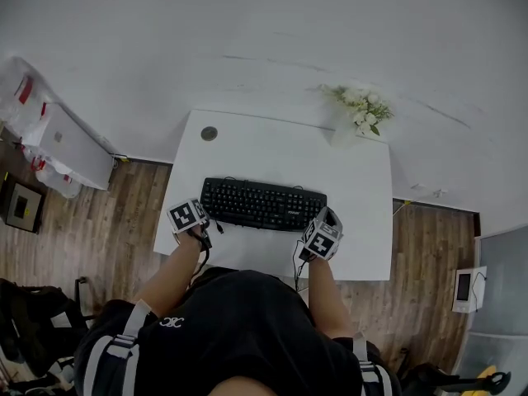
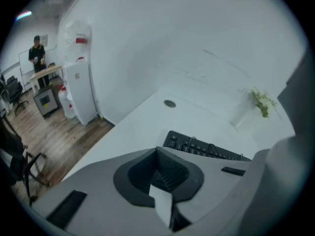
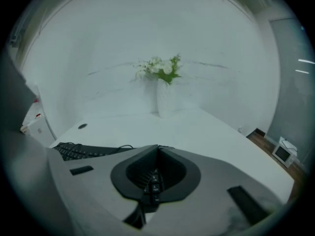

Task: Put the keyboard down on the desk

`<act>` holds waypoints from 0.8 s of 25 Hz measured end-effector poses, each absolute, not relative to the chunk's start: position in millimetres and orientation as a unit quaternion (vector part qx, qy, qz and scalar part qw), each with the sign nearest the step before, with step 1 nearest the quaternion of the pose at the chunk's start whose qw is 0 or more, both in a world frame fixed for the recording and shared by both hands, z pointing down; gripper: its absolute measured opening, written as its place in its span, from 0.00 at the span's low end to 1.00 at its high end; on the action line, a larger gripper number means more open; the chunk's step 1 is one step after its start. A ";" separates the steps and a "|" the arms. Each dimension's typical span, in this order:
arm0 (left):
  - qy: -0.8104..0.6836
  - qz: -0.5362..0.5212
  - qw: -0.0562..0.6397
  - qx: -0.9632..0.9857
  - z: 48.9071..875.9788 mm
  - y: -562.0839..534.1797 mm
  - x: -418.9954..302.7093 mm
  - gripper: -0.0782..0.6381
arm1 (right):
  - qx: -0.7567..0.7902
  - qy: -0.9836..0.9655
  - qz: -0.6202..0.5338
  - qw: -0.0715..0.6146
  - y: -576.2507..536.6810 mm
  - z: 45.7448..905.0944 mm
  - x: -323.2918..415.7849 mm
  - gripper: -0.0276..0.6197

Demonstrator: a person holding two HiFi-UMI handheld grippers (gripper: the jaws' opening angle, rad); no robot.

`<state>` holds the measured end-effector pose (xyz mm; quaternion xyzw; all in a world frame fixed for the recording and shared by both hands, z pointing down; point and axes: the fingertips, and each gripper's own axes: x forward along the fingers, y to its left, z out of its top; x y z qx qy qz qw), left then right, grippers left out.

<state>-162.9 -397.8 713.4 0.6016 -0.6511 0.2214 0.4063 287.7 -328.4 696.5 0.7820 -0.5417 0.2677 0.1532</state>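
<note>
Nearest, the left gripper (image 2: 158, 154) appears closed on the left end of the keyboard (image 1: 262, 204). The right gripper (image 3: 157, 150) is clamped on its right end, with keys seen between the jaws. The keyboard is laid flat on the white counter (image 1: 355, 180), towards the front edge. The set-down is judged done. Next, both grippers should be opened and drawn straight back, so nothing is dragged. Farther off, a vase of flowers (image 1: 360, 114) is well apart.
</note>
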 end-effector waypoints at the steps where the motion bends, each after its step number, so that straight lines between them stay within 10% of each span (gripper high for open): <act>1: -0.648 0.220 0.380 0.622 702.1 -403.1 -156.6 0.11 | 0.779 -0.554 0.254 0.146 -333.4 687.5 283.9 0.05; 20: -0.505 0.073 0.052 0.858 463.1 -420.2 -11.3 0.11 | 0.668 -0.740 0.054 -0.061 -376.5 436.1 196.5 0.05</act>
